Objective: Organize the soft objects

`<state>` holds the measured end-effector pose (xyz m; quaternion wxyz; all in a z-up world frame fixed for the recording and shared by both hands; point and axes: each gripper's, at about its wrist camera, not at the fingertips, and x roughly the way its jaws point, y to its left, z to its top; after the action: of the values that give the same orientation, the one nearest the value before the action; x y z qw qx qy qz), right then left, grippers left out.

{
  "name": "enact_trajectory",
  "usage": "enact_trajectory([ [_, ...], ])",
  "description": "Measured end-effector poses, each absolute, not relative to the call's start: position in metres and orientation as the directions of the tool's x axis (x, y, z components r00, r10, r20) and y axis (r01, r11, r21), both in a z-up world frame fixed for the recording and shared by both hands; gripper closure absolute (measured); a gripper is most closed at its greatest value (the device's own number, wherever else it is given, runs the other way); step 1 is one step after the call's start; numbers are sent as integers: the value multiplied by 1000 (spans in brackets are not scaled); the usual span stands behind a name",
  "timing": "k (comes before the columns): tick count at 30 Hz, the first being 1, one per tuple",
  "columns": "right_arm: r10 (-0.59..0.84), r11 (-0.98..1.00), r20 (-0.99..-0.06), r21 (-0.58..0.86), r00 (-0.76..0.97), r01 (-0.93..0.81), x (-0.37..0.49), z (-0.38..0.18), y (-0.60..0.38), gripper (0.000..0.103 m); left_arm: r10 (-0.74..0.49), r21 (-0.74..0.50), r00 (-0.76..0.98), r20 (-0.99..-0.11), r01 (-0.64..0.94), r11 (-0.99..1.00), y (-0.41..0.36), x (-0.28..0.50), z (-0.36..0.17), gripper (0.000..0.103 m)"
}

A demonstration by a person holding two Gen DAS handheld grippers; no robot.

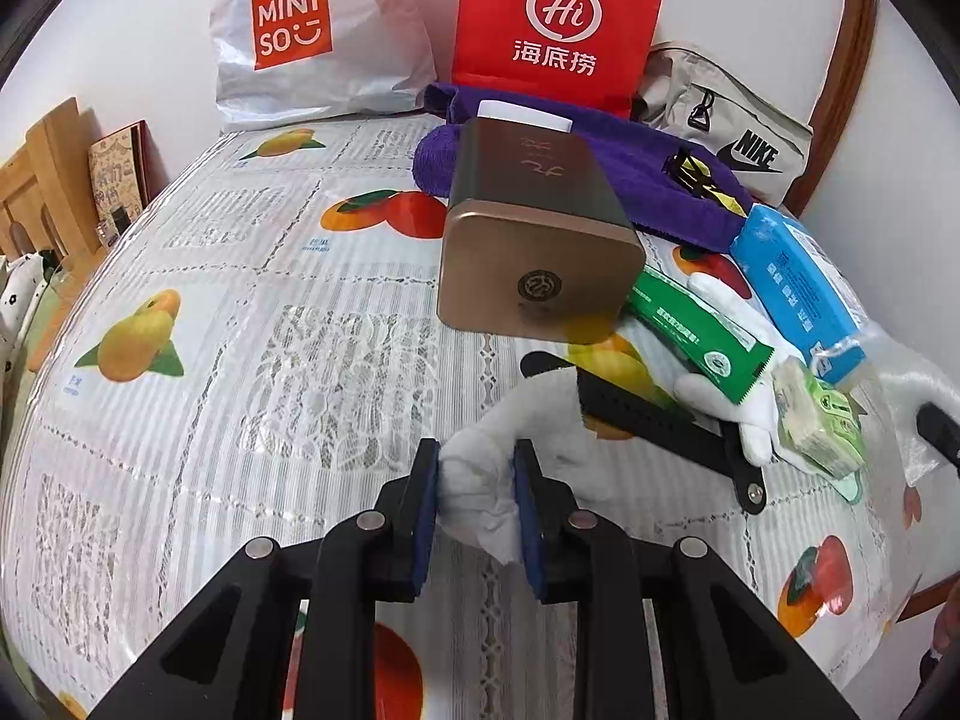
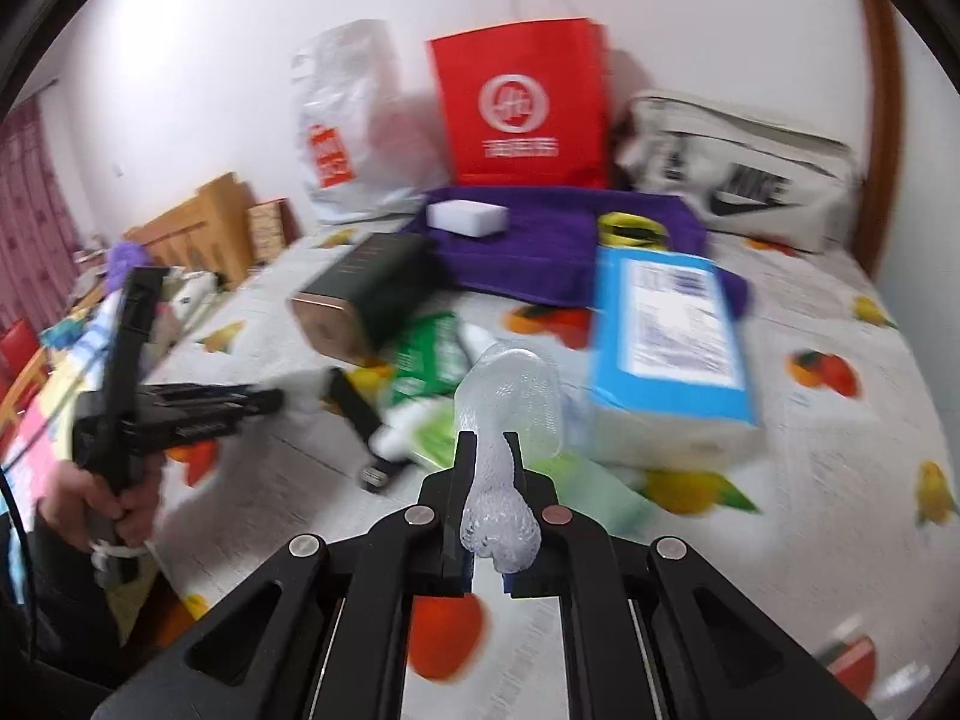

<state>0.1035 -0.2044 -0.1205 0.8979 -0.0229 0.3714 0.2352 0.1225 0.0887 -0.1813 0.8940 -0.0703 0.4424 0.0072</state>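
Left hand-held gripper (image 1: 477, 501) clamped on white cloth (image 1: 480, 474), right hand-held gripper (image 2: 487, 450) clamped on plastic wrap (image 2: 501, 480); purple towel (image 1: 630, 168) lies straight ahead at counter's (image 1: 240, 312) far edge.

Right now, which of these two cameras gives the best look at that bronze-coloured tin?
The left wrist view. There the tin lies sharp and near the middle, its square bronze end and round emblem facing the camera. In the right wrist view the tin is blurred, off to the left, its lettering unreadable.

- Home, lived-in room.
- Desk (image 1: 198, 276) under fruit-print plastic tablecloth (image 1: 336, 222).
- Miniso shopping bag (image 1: 300, 30), red Haidilao paper bag (image 1: 558, 18), Nike pouch (image 1: 738, 120) against wall.
- Wooden chairs (image 2: 204, 228), red curtain (image 2: 30, 210) beyond.
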Motion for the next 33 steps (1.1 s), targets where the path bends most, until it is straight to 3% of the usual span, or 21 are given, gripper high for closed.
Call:
enact_trajectory([
  [6, 294, 938, -737, 100, 608, -332, 100, -150, -248, 97, -46, -117, 606, -794, -78, 990, 87, 115, -184, 80],
  [9, 266, 948, -766, 98, 585, -303, 100, -169, -260, 97, -46, -102, 607, -794, -58, 993, 81, 116, -185, 73],
  [12, 260, 951, -784, 106, 563, -291, 99, -184, -264, 96, -16, -69, 615, -788, -63, 996, 76, 117, -186, 72],
  [13, 258, 951, -788, 106, 560, -289, 100, -188, -264, 96, -3, -53, 622, -783, -62, 997, 74, 118, -186, 79],
  [15, 256, 950, -785, 97, 565, -296, 100, -191, -263, 96, -1, -55, 628, -779, -67, 996, 75, 119, -186, 82],
  [21, 274, 945, -774, 107, 571, -309, 95, -180, -266, 96, -44, -121, 619, -784, -83, 989, 80, 116, -176, 83],
  [33, 312, 936, -719, 120, 621, -331, 99, -124, -271, 96, -42, -131, 643, -765, -91, 987, 71, 111, -137, 83],
])
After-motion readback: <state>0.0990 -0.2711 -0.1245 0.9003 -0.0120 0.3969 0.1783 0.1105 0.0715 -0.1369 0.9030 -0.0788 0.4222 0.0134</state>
